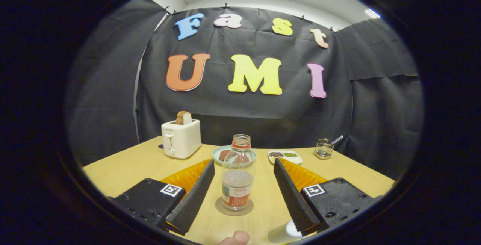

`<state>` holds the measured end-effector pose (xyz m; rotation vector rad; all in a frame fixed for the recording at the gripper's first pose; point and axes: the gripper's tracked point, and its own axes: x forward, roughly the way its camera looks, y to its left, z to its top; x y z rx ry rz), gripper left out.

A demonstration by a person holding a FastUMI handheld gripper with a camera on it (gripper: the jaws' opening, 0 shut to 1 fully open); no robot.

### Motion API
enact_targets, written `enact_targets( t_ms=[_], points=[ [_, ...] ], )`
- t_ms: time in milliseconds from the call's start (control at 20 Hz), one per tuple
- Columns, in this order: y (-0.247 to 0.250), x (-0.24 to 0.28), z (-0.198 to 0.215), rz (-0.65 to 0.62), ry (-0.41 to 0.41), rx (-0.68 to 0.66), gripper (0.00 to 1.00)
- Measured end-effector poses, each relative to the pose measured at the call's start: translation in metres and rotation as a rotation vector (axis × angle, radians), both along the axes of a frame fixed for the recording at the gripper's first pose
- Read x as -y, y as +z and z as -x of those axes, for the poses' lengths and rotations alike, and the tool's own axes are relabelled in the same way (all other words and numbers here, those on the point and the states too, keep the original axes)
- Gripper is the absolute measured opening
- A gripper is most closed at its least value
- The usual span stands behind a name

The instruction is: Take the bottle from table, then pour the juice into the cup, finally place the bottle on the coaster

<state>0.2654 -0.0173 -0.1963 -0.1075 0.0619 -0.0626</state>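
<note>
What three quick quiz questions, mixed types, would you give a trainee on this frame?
1. True or false: the bottle stands upright on the coaster.
2. The hand-held gripper is: A) shut on the bottle; B) open, with the bottle between its fingers and touching neither; C) shut on nothing.
3. Fill in: a slice of bread sticks up from the ____.

Key
1. True; it has no cap on and some liquid in its lower part.
2. B.
3. toaster, beyond the fingers, near the plate behind the bottle.
</note>
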Motion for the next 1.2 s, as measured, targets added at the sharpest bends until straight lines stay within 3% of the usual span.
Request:
enact_targets(
  t_ms=[250,750,1000,1200],
  points=[
    [0.018,0.009,0.058,0.032,-0.040,0.026,1.00],
    [0.044,0.009,0.121,-0.079,0.038,0.042,1.00],
    [0.092,0.021,0.158,-0.036,0.004,0.053,1.00],
    [0.121,0.018,0.198,-0.109,0.000,0.030,1.00]
  ],
)
